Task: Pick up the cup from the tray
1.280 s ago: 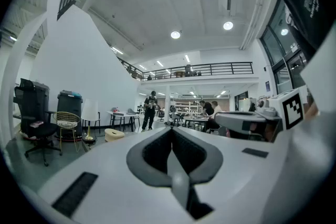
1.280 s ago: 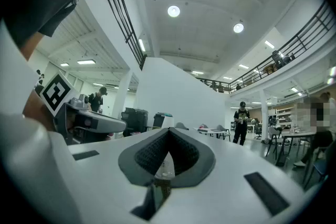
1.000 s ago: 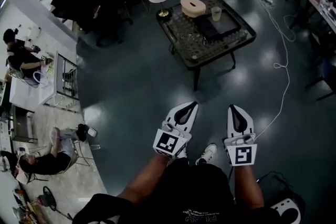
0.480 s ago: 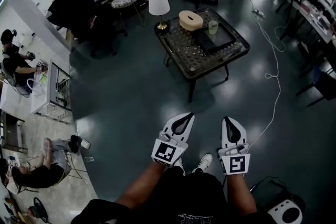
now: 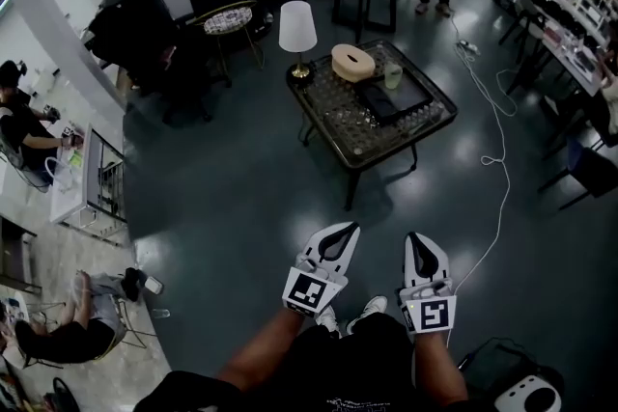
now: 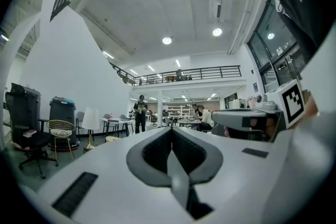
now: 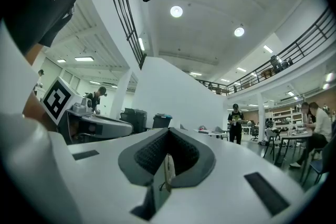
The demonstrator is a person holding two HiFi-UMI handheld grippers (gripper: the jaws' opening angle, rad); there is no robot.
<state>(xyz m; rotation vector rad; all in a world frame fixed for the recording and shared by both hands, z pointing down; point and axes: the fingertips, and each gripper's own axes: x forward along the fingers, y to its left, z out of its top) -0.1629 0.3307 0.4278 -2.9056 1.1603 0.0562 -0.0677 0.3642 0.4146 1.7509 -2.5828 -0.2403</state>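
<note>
Seeing a dark grey polished floor (image 5: 241, 178), glossy, mirroring lamp glare. Noting a low square table (image 5: 322, 126) on thin dark metal legs, its top shiny and see-through, seemingly glass. Finding a pale translucent cup (image 5: 393, 75) and a flat, dark, smooth tray (image 5: 401, 96). Reading the white left gripper (image 5: 345, 229) and white right gripper (image 5: 418, 237) as smooth matt plastic — dark pads (image 6: 156, 153) rough-grained.
</note>
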